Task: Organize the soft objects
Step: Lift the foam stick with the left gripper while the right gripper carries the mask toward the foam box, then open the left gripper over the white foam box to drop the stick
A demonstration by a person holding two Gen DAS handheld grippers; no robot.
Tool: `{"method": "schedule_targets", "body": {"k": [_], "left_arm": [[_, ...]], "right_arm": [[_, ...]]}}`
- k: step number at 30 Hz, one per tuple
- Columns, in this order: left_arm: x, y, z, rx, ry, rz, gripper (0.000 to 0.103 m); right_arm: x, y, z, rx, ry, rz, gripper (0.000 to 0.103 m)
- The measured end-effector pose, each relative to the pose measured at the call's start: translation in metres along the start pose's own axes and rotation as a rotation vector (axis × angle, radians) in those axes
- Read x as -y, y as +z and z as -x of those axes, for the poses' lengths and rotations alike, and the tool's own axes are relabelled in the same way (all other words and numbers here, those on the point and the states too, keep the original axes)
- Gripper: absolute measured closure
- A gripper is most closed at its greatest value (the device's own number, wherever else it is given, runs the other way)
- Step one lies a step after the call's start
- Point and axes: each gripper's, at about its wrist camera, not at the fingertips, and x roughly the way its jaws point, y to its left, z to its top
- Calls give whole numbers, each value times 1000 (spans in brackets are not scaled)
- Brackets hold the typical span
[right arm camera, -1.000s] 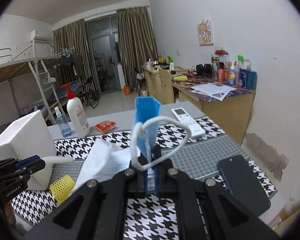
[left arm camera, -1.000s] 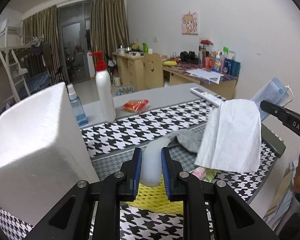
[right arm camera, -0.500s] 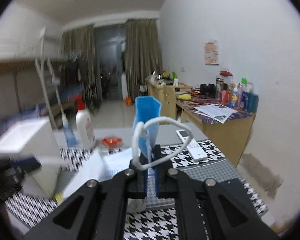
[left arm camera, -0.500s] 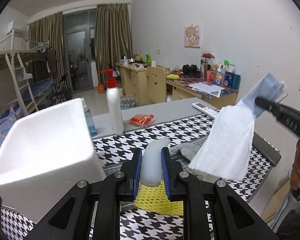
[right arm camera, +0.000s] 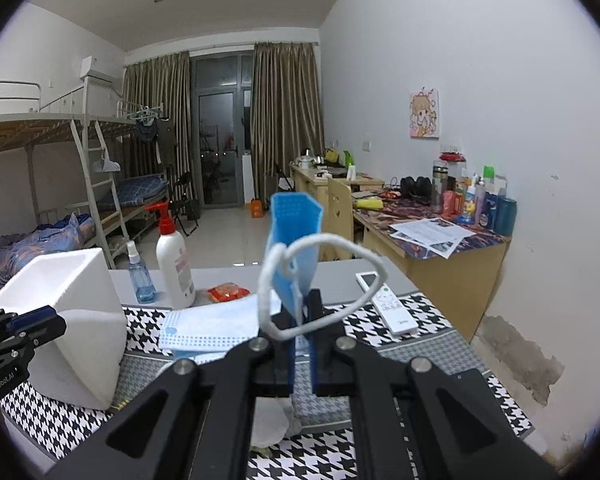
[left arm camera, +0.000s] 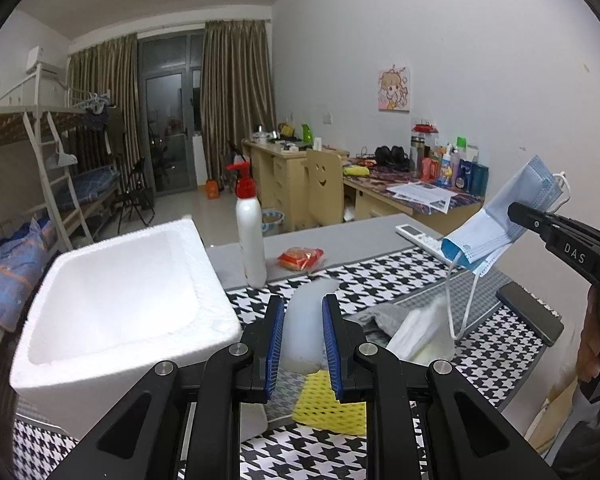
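Note:
My left gripper [left arm camera: 303,306] is shut on a white curved foam piece [left arm camera: 306,332], held above the table beside the open white foam box [left arm camera: 112,304]. A yellow foam net [left arm camera: 328,402] lies under it. Further right, my right gripper [left arm camera: 516,210] is shut on a blue face mask [left arm camera: 496,220] held up in the air, its ear loop dangling. In the right wrist view the mask [right arm camera: 294,236] stands up from the right gripper [right arm camera: 304,304], and the left gripper [right arm camera: 24,328] shows at the left edge by the box [right arm camera: 68,296].
A white tissue [left arm camera: 420,334] and a grey cloth [left arm camera: 382,314] lie on the houndstooth mat. Also on the table are a lotion bottle [left arm camera: 250,236], a spray bottle [right arm camera: 138,276], a red packet [left arm camera: 300,258], a remote [right arm camera: 388,304] and a phone [left arm camera: 528,312]. A hand [left arm camera: 594,340] holds the right gripper.
The white tissue that hung from the right gripper with the mask has dropped onto the table. Both grippers have risen, so the box's hollow inside now shows.

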Motion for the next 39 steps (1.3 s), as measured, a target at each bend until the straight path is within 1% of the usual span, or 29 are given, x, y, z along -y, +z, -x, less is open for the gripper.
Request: {"method": "schedule_targets", "body": {"k": [6, 11, 17, 32, 39], "left_arm": [[-6, 6, 8, 27, 1, 7, 82], [-13, 12, 12, 42, -6, 10, 82], [-22, 20, 17, 65, 6, 6, 82], [-46, 36, 23, 111, 69, 33, 82], [-63, 38, 25, 120, 121, 59, 82]], "right_arm": [[-8, 7, 3, 10, 20, 0, 96], [-16, 12, -1, 7, 59, -11, 95], [-22, 17, -4, 11, 101, -39, 96], [-48, 35, -12, 17, 190, -44, 95], [-65, 41, -16, 19, 255, -30, 95]]}}
